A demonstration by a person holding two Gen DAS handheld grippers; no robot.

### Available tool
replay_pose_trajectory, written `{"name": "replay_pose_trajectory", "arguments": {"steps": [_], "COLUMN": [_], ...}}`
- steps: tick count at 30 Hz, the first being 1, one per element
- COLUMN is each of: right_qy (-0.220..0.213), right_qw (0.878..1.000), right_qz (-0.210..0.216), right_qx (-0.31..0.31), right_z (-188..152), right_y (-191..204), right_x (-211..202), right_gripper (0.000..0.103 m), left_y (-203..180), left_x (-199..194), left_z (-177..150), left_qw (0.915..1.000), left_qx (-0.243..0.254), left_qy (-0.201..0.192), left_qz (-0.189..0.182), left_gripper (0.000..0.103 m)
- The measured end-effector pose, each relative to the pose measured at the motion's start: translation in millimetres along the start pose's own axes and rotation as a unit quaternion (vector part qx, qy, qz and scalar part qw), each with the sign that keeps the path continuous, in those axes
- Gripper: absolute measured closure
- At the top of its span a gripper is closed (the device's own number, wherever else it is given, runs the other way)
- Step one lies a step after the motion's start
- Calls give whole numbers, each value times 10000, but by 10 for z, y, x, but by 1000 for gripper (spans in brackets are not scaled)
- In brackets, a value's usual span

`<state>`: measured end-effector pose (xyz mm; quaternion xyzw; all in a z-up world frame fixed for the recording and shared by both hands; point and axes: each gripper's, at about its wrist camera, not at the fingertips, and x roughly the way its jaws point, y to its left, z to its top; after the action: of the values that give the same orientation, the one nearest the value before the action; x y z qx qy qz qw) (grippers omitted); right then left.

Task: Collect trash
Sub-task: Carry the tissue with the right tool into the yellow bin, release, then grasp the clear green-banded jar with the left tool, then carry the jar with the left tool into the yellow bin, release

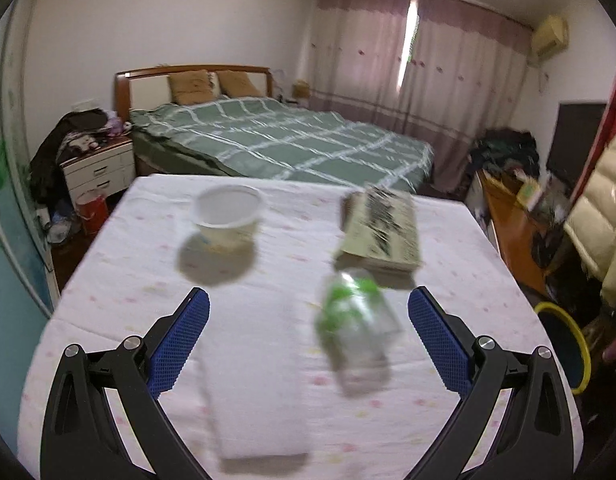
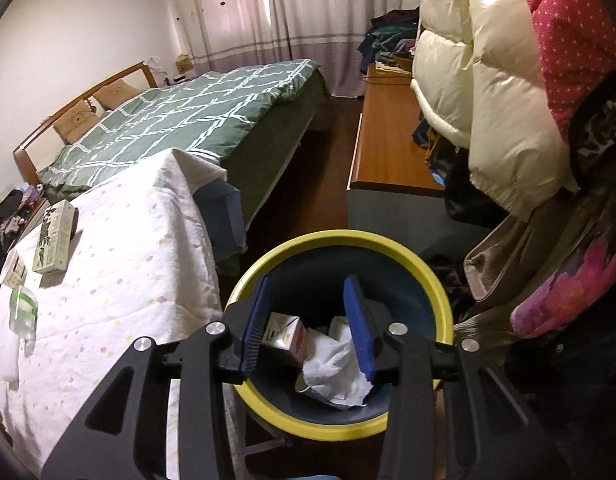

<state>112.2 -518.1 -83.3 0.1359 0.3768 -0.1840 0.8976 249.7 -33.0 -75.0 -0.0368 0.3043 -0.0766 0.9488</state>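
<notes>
My left gripper [image 1: 308, 300] is open and empty above the cloth-covered table [image 1: 128, 280]. A clear plastic bottle with a green label [image 1: 356, 328] lies between its fingers, nearer the right one. A white paper cup [image 1: 228, 214] and a printed carton box [image 1: 382, 228] stand farther back. My right gripper [image 2: 308, 296] is open and empty over a yellow-rimmed dark bin [image 2: 424, 276]. The bin holds a small carton [image 2: 286, 334] and crumpled white tissue [image 2: 336, 368]. The box [image 2: 54, 236] and bottle [image 2: 24, 308] show at the right wrist view's left.
A green-quilted bed [image 1: 276, 140] lies behind the table. A nightstand [image 1: 98, 168] stands at the left. A wooden bench [image 2: 388, 132], hanging jackets [image 2: 488, 92] and bags crowd the right. The bin [image 1: 568, 344] stands beside the table's right edge.
</notes>
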Motion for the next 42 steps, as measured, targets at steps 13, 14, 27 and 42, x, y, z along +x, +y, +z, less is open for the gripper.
{"name": "replay_pose_trajectory", "arguments": {"steps": [13,14,27,42], "right_qy": [132,142,190,4], "right_qw": [9990,9989,9982,9979], "right_qz": [420,439,546,504], "right_qx": [15,26,174,417], "right_z": [-116,-124,-191,-419], "right_y": [-4,-13,-116,-467], "right_x": [200,217,282,-23], "right_gripper": [66,66,66,66], "left_y": [-619,-615,-523,-1608], "left_x": [624,656,894,318], "left_z": [-54,-46,-66,-125], "left_qw": [9961,9958,9933,9850], "left_qx": [247,258,183,1083], "left_qy": [787,809,1107,902], "left_qz": [305,353,288,-991], "left_gripper": [15,16,52,52]}}
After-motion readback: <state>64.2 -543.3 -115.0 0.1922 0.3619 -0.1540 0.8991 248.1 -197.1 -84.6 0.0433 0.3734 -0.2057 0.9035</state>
